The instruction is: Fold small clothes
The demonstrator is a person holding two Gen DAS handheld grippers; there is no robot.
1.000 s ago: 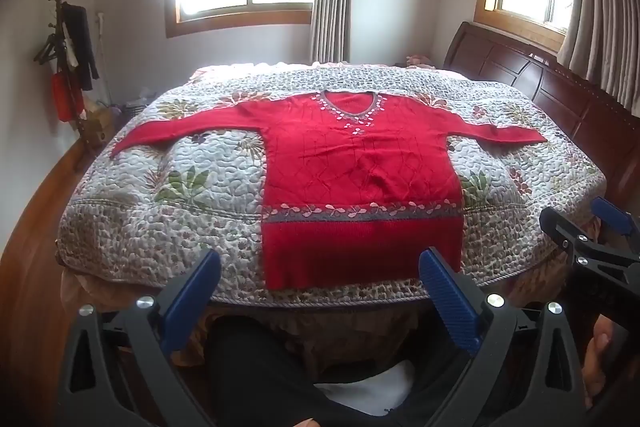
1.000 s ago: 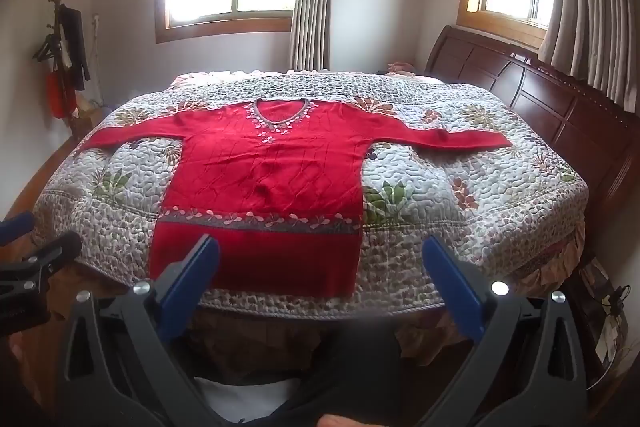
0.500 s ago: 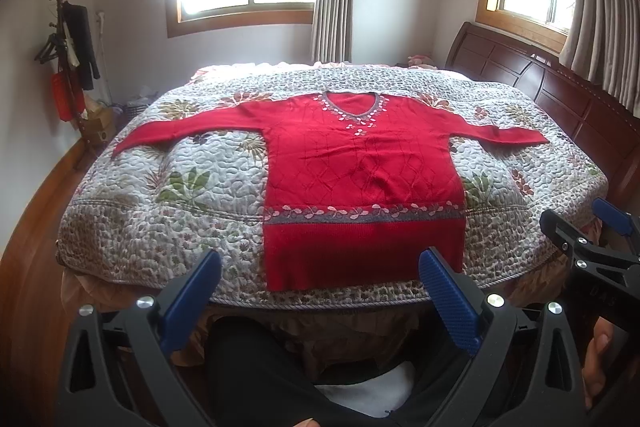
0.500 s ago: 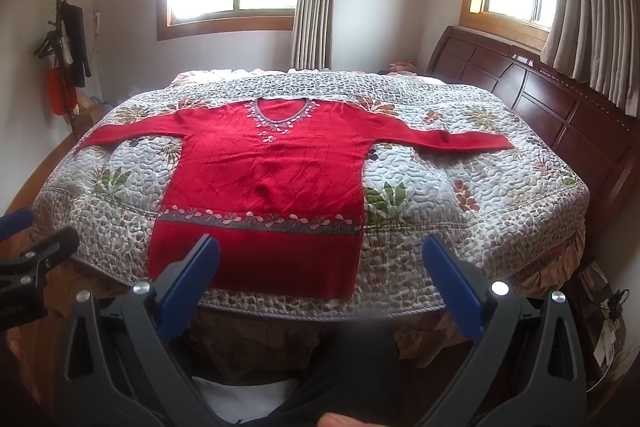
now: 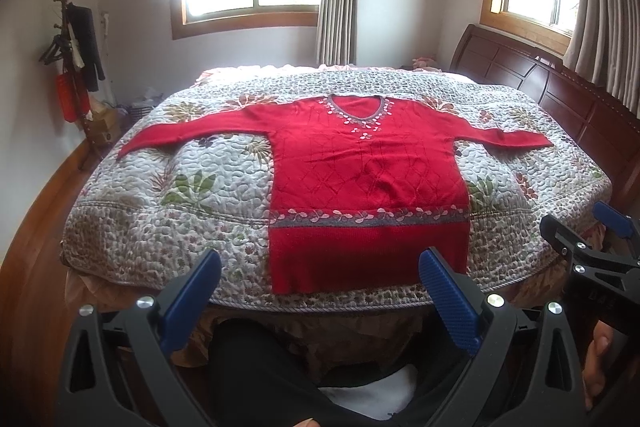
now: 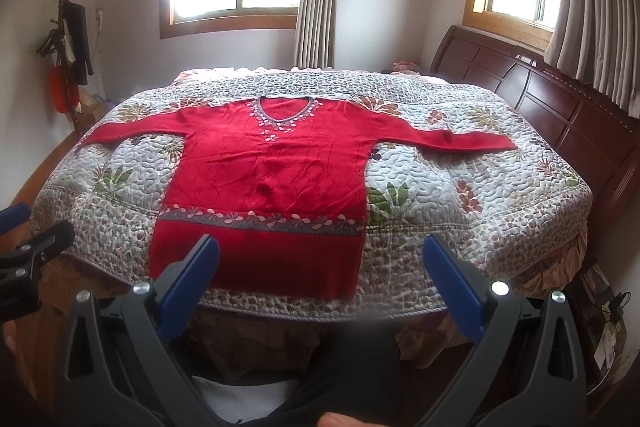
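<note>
Left wrist view: the sweater (image 5: 368, 187) lies flat on the quilt (image 5: 168, 219), sleeves spread, hem at the near edge. The left gripper (image 5: 320, 291) and right gripper (image 6: 320, 279) hang before the bed, jaws wide apart, holding nothing.

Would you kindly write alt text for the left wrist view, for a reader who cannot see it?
A red sweater lies flat, sleeves spread, on a quilted bed. The left gripper is open and empty in front of the bed's near edge, touching nothing; the right gripper shows at the right edge.
</note>
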